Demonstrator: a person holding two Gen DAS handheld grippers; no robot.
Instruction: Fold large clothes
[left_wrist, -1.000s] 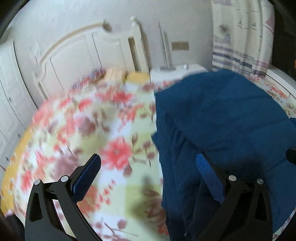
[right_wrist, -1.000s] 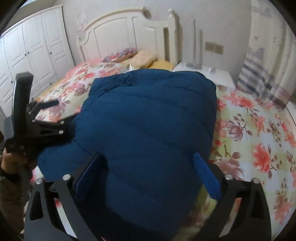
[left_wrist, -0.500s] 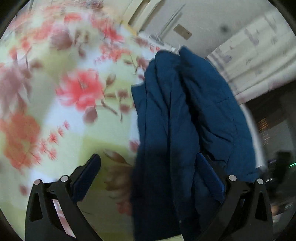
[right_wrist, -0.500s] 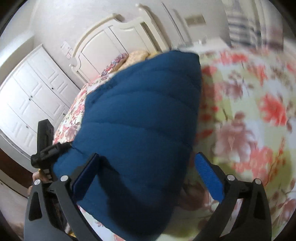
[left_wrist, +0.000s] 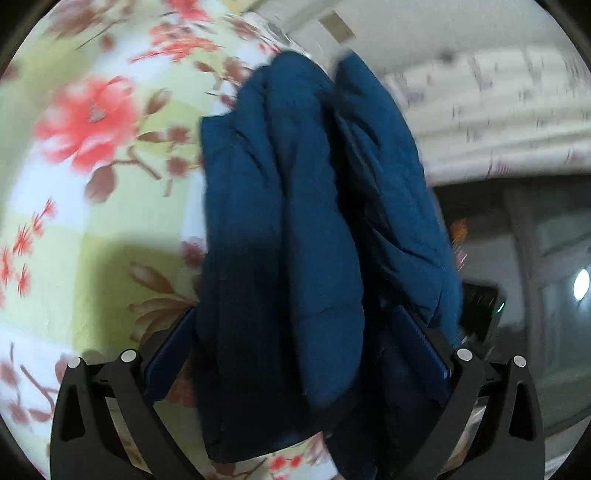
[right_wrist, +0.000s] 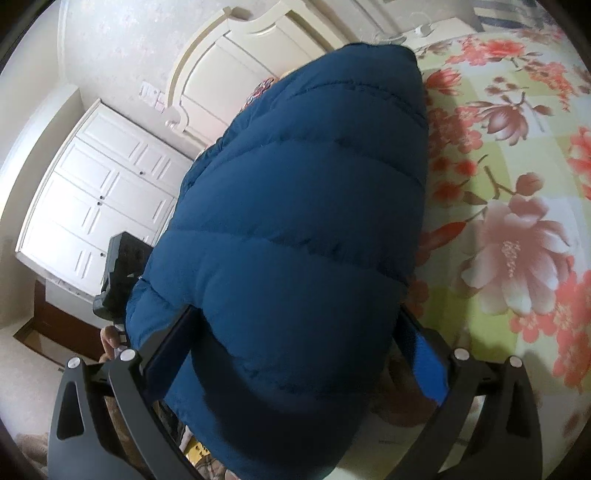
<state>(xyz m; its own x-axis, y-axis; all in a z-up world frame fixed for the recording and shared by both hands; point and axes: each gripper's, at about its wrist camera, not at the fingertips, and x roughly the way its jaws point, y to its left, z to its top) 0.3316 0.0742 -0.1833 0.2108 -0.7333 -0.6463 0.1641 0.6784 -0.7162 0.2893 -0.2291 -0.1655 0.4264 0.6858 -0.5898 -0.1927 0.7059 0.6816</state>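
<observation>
A dark blue quilted puffer jacket (left_wrist: 295, 206) lies folded on a floral bedsheet (left_wrist: 92, 155). In the left wrist view its thick stacked edge sits between the fingers of my left gripper (left_wrist: 295, 350), whose jaws stand wide apart around it. In the right wrist view the jacket (right_wrist: 303, 229) fills the middle, and its near end sits between the fingers of my right gripper (right_wrist: 295, 350), also wide apart. The other gripper's black body (right_wrist: 120, 273) shows at the jacket's left edge.
The floral bedsheet (right_wrist: 517, 221) stretches to the right of the jacket. A cream headboard (right_wrist: 236, 74) and white wardrobe (right_wrist: 96, 206) stand behind. A pale curtain (left_wrist: 498, 122) and a dark doorway area (left_wrist: 517, 258) show in the left wrist view.
Both cameras have tilted and dropped closer to the jacket. Its near edges now sit between both pairs of fingers, which stay wide apart.
</observation>
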